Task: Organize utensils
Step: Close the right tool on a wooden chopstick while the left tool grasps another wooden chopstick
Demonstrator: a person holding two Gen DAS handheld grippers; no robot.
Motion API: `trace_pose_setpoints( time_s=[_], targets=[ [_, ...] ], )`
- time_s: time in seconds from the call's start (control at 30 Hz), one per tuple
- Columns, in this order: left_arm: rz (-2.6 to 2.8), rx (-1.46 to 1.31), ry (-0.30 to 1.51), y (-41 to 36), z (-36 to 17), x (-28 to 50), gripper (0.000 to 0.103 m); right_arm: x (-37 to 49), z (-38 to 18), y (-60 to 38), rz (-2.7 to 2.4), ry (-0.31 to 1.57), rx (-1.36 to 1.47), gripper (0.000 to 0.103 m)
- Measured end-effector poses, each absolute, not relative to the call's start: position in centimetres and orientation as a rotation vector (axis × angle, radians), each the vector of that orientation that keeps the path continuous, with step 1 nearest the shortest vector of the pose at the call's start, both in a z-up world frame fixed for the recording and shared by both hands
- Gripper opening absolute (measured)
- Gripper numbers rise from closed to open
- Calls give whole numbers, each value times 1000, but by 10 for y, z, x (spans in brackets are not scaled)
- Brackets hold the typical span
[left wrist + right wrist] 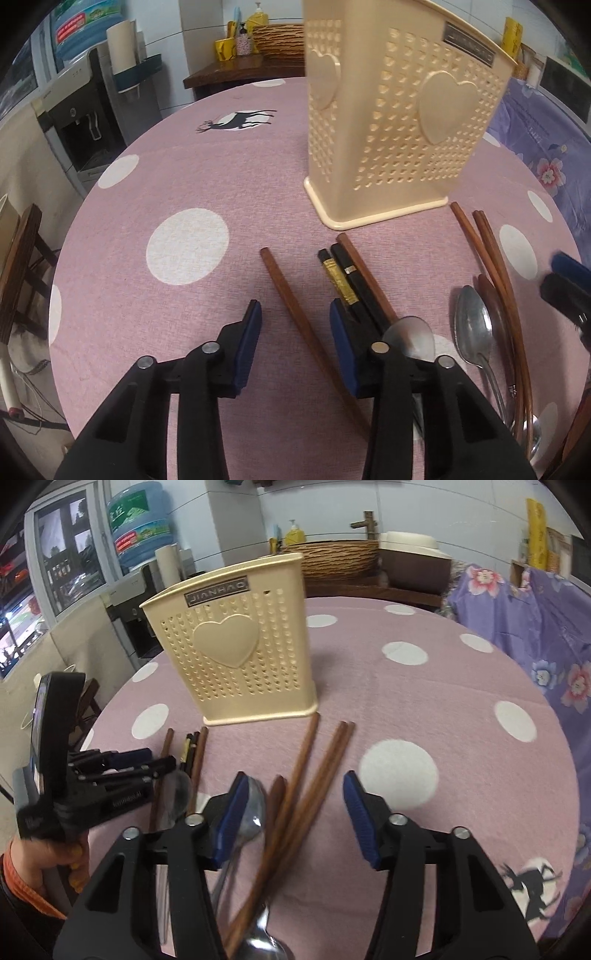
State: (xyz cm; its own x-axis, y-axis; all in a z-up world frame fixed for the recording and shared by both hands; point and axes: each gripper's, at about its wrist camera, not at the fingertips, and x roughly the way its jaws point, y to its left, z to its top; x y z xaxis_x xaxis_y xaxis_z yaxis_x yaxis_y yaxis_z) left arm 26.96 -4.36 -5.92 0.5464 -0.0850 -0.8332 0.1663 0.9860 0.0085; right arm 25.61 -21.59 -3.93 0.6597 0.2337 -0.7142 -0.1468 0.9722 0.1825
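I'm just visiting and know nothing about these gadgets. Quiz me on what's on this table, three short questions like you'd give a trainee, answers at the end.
1. True or false: the cream holder stands upright on the pink tablecloth.
2. Which lies between the open fingers of the left gripper? A) a brown wooden chopstick B) a metal spoon C) nothing
3. Fill in: the raised shape on the holder's wall is a ____.

Key
1. True; the utensils all lie on the cloth in front of it.
2. A. The black chopsticks sit by its right finger.
3. Heart. The right gripper is open too, over brown chopsticks.
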Motion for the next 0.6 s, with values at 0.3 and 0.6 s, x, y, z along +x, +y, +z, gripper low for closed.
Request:
trace_pose_setpoints(
  time_s=[0.3, 0.6],
  targets=[
    [-179, 77, 981, -41, -58, 268, 23, 310, -60, -200, 201, 929, 96, 26],
    [-177, 64, 993, -43, -58, 269, 22, 329, -77, -197, 150, 1015, 117, 25]
  ],
)
